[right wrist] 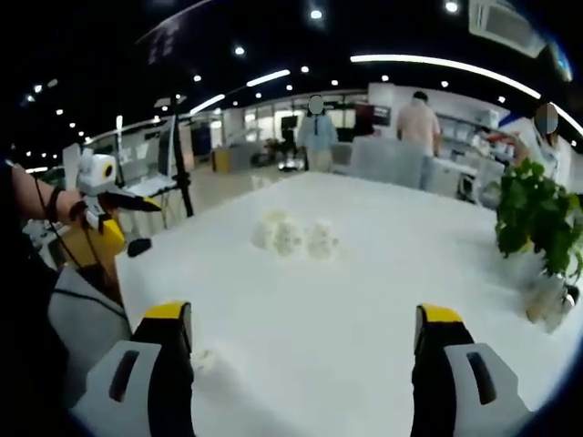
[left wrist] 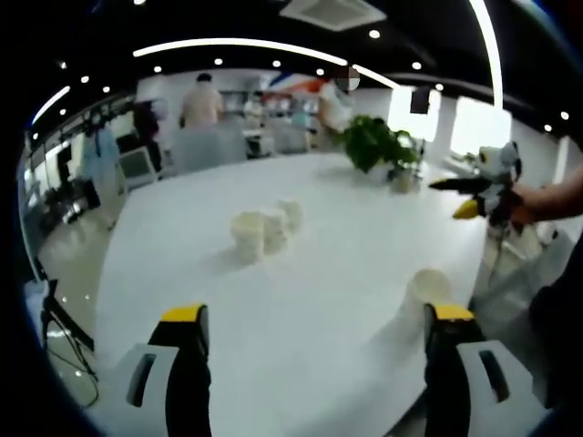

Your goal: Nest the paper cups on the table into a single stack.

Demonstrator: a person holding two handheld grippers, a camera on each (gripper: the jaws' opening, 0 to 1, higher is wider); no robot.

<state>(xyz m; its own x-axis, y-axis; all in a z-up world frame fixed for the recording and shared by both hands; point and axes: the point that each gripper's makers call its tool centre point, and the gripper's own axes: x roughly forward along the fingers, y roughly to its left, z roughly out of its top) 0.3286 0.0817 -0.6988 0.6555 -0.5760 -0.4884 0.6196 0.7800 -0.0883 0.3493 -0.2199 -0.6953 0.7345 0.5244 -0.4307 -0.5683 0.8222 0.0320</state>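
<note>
Three white paper cups stand close together near the middle of the white table. A further paper cup sits apart, just beyond my left gripper's right jaw. My left gripper is open over the near part of the table, holding nothing, well short of the cluster. In the right gripper view the same cluster of cups lies far ahead on the table. My right gripper is open and empty. Each gripper shows in the other's view: the right gripper in a hand, the left gripper off the table's left edge.
A potted green plant stands on the table's far side. Several people, desks and monitors are in the background beyond the table. A tripod stand is off the table's edge, and the floor lies to the left of the table.
</note>
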